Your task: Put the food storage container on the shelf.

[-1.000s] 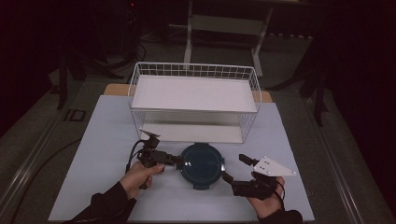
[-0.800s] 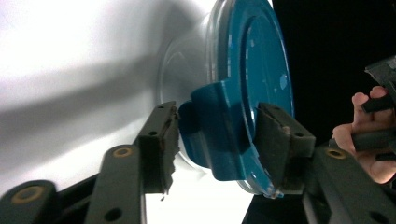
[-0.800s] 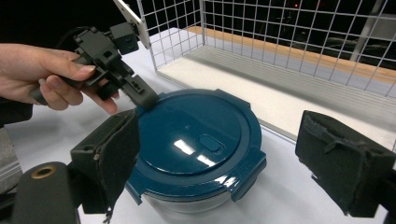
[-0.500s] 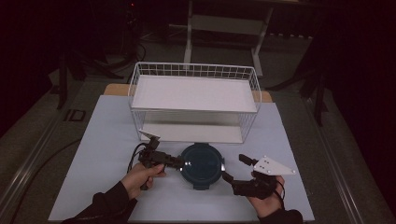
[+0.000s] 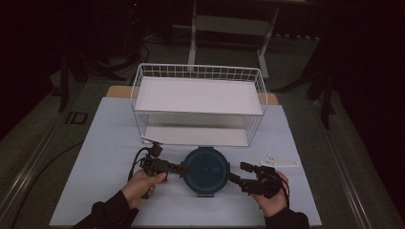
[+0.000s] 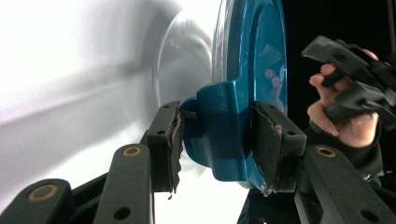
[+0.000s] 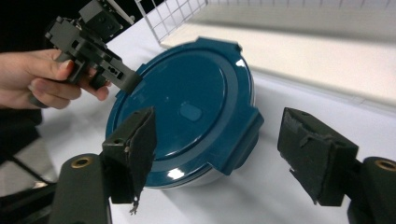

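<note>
While the left gripper [image 5: 179, 168] clamps its jaws on a side tab [image 6: 224, 135] of the blue lid [image 5: 207, 169], the container sits on the white surface [image 5: 105, 143] just in front of the wire basket [image 5: 198, 102]. Right gripper [image 5: 241, 172] is at the opposite edge; its jaws have just been closing, still apart, straddling the tab there without touching.

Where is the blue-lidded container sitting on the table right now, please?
In the high view the blue-lidded container sits near the table's front edge, just in front of the white wire basket, between the left gripper, clamped on its side latch, and the right gripper.
</note>
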### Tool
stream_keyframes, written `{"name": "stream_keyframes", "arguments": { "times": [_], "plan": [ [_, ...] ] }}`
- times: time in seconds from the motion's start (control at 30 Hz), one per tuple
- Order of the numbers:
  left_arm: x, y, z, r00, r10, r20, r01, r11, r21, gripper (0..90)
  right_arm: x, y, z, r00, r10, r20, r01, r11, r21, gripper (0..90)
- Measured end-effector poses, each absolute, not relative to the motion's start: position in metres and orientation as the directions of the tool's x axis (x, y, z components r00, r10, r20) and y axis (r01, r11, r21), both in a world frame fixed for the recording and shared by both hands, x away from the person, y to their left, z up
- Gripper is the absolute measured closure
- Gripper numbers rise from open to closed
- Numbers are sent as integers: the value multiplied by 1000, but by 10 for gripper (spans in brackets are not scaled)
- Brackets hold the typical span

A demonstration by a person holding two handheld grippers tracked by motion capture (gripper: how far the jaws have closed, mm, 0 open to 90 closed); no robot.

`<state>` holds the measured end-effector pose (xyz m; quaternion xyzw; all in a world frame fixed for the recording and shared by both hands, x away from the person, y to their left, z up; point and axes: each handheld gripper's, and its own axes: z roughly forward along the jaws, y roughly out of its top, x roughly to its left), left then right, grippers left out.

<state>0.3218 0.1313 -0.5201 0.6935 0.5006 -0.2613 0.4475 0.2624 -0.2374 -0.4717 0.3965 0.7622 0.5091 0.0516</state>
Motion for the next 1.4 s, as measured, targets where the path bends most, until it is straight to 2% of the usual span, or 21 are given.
{"name": "stream_keyframes", "arguments": {
  "times": [0.27,0.47,0.63,0.8,1.0,1.4],
  "plan": [
    [313,129,-512,461,459,-760,883,-154,443,561,275,-242,-488,-624,626,467,669,119,734,370],
    [305,129,-510,518,454,-725,850,-184,493,568,278,-243,-494,-609,590,530,712,114,692,453],
    [301,130,-509,556,443,-703,826,-202,526,572,279,-242,-499,-598,570,563,739,120,663,487],
    [299,130,-509,560,444,-700,823,-197,533,573,280,-240,-503,-599,531,599,759,138,637,547],
    [294,128,-508,554,468,-688,821,-173,544,570,280,-241,-507,-570,525,632,784,116,610,550],
    [287,129,-507,542,501,-675,825,-164,541,565,276,-236,-504,-548,544,635,789,85,608,558]
  ]
}}
